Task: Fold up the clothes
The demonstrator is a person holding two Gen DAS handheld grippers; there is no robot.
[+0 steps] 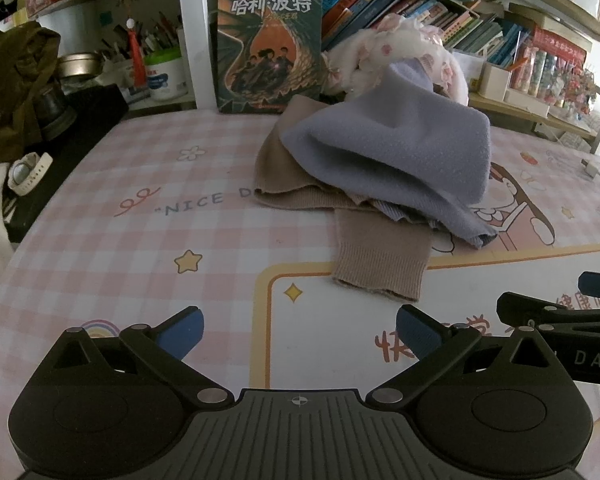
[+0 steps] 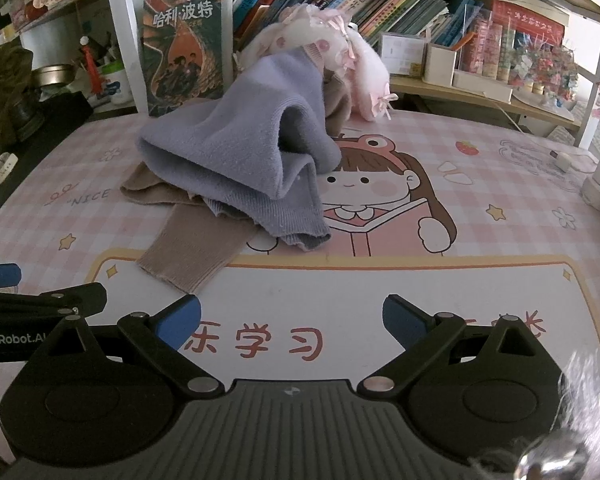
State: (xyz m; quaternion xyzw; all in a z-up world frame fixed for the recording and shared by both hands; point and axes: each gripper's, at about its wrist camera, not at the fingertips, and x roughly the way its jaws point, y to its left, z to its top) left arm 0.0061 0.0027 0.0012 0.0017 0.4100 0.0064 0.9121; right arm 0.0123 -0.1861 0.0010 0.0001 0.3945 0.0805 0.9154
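Where the lavender sweater (image 1: 396, 160) heaps over the beige sweater (image 1: 380, 260) on the pink checked mat (image 1: 140, 240), only a beige sleeve and hem show. "NICE D" reads on the mat, the rest covered. Both the left gripper (image 1: 300, 334) and right gripper (image 2: 292, 318) hover spread wide, empty, near the sleeve cuff.
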